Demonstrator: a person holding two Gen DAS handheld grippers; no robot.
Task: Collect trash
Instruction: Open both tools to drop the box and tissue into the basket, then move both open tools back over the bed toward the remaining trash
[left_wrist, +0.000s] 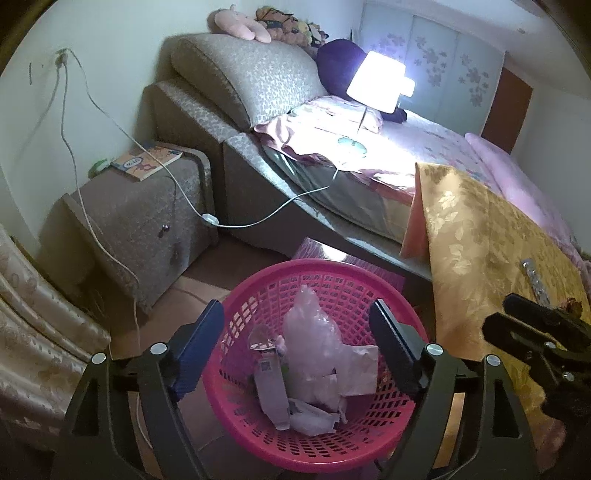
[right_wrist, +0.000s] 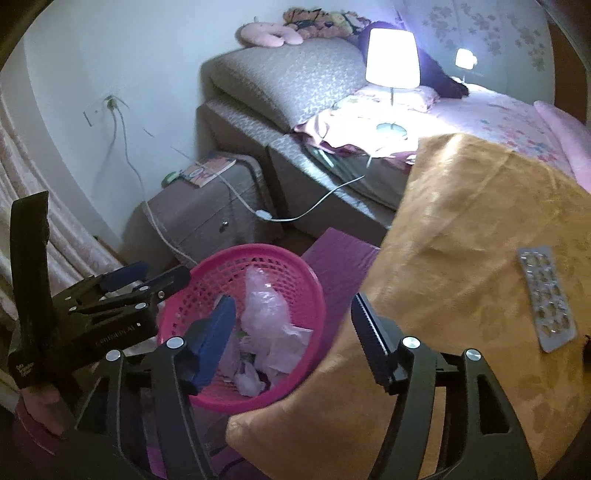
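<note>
A pink plastic basket stands on the floor and holds crumpled plastic wrap and paper scraps. It also shows in the right wrist view. My left gripper is open and empty, right above the basket; it appears in the right wrist view at the basket's left rim. My right gripper is open and empty, between the basket and a gold tablecloth. A silver blister pack lies on that cloth; it also shows in the left wrist view.
A bed with a lit lamp fills the back. A nightstand with a book stands left, with white cables hanging across it. A purple box sits behind the basket. A curtain hangs at far left.
</note>
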